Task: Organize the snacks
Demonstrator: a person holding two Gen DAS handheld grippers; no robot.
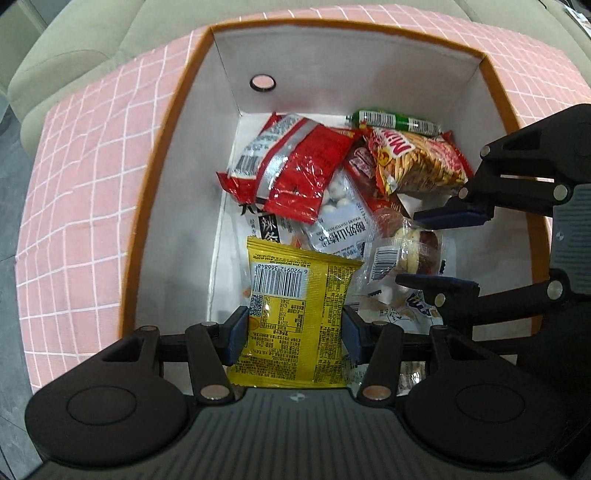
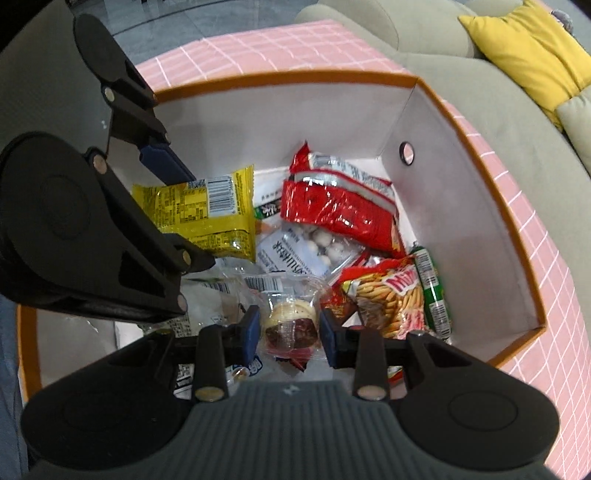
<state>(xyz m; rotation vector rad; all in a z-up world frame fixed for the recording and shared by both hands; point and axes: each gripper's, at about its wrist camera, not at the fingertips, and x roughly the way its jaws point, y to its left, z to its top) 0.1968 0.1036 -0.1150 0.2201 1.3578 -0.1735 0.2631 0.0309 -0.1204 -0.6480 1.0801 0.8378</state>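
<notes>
A deep box (image 1: 332,24), white inside with an orange rim and a pink grid outside, holds several snack packets. My left gripper (image 1: 293,332) is down in it, shut on a yellow packet (image 1: 295,291) with its barcode side facing up. My right gripper (image 2: 288,332) is shut on a clear wrapper with a round pastry (image 2: 291,321) inside. Both packets sit low over the pile. Each gripper shows in the other's view: the right gripper (image 1: 436,251) to the right, the left gripper (image 2: 184,210) at upper left with the yellow packet (image 2: 207,210).
Loose in the box lie a red packet (image 1: 295,166), a white packet of yogurt balls (image 1: 343,225), an orange stick-snack bag (image 1: 417,162) and a green sausage stick (image 1: 395,122). The box walls (image 2: 461,221) are tall. A beige sofa with a yellow cushion (image 2: 528,48) is behind.
</notes>
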